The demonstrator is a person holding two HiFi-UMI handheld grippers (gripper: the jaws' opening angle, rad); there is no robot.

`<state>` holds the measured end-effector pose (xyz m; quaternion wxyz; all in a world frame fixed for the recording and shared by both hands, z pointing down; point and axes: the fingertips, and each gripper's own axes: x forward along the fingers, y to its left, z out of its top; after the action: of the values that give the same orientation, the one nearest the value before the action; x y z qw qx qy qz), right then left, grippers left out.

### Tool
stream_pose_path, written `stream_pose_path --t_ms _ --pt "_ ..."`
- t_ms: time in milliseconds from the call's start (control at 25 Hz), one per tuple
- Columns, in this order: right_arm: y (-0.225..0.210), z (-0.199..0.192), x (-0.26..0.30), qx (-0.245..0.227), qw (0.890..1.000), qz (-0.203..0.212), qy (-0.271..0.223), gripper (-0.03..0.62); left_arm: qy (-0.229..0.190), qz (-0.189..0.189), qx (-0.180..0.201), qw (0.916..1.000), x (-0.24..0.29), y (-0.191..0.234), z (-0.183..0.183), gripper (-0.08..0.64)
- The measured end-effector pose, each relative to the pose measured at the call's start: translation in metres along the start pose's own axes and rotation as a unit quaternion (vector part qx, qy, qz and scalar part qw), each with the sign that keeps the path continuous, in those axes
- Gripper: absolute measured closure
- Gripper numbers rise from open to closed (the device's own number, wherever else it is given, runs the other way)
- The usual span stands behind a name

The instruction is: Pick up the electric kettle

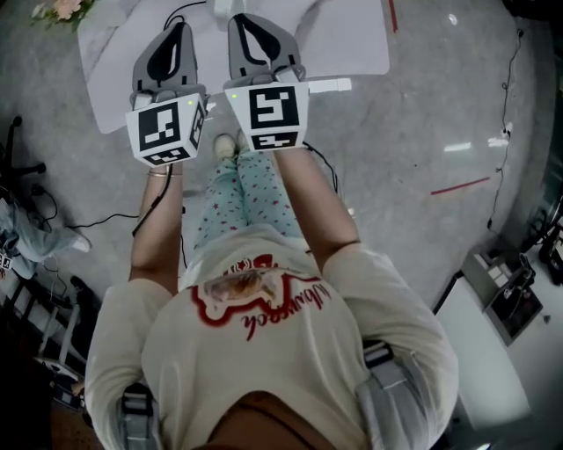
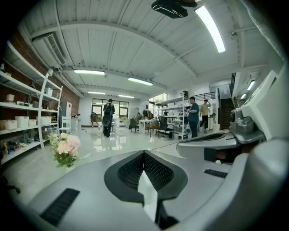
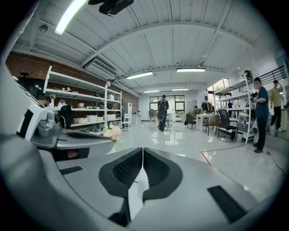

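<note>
No electric kettle shows in any view. In the head view a person holds both grippers side by side over the near edge of a white table [image 1: 352,39]. My left gripper [image 1: 180,28] is shut, and in the left gripper view its ribbed black pads [image 2: 131,169] meet with nothing between them [image 2: 143,154]. My right gripper [image 1: 244,19] is shut too, its pads [image 3: 156,167] closed on nothing [image 3: 142,151]. Each gripper view shows the other gripper's grey body alongside: the right one [image 2: 226,146] and the left one [image 3: 72,137].
A vase of pink flowers [image 1: 62,9] stands at the table's far left corner [image 2: 65,149] [image 3: 112,131]. A white strip [image 1: 330,85] lies at the table's near edge. Cables [image 1: 106,220] and red tape [image 1: 459,185] mark the floor. Shelving [image 2: 27,122], desks and people [image 3: 261,113] stand beyond.
</note>
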<state>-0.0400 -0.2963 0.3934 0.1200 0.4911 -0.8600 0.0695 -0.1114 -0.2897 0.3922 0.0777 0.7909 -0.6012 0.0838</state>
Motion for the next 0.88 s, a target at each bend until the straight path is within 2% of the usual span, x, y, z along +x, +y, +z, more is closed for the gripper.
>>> stream_pose_path --t_ms 400,880 --pt "0.003 -0.058 0.026 0.015 1.0 0.001 0.025 0.575 0.016 0.003 -0.021 0.9996 0.019 0.007 -0.053 0.561" --pt "0.003 -0.104 0.053 0.026 0.999 0.002 0.036 0.575 0.031 0.001 -0.018 0.9993 0.034 0.013 -0.098 0.561"
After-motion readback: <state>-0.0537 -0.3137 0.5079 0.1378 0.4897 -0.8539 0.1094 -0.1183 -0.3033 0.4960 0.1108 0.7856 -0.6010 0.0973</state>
